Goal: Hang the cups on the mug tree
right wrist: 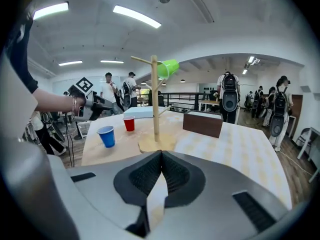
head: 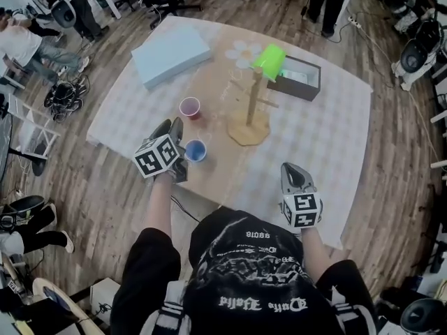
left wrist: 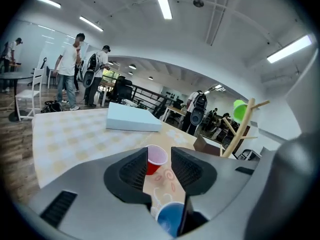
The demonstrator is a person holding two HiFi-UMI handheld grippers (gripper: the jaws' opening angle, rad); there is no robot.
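The wooden mug tree (head: 249, 110) stands mid-table with a green cup (head: 269, 60) hung upside down on an upper peg. A red cup (head: 189, 107) stands upright to its left, and a blue cup (head: 195, 150) is nearer me. My left gripper (head: 171, 128) sits just left of the blue cup, open with nothing between its pads. In the left gripper view the red cup (left wrist: 156, 159) shows beyond the gap and the blue cup (left wrist: 171, 218) lies low beside the right jaw. My right gripper (head: 293, 169) is shut and empty near the table's front edge, pointing at the tree (right wrist: 155, 104).
A light blue flat box (head: 171, 54) lies at the table's back left. Behind the tree sits a dark open box (head: 297, 77). The checked tablecloth (head: 335, 138) covers the table. People, chairs and gear stand around on the wooden floor.
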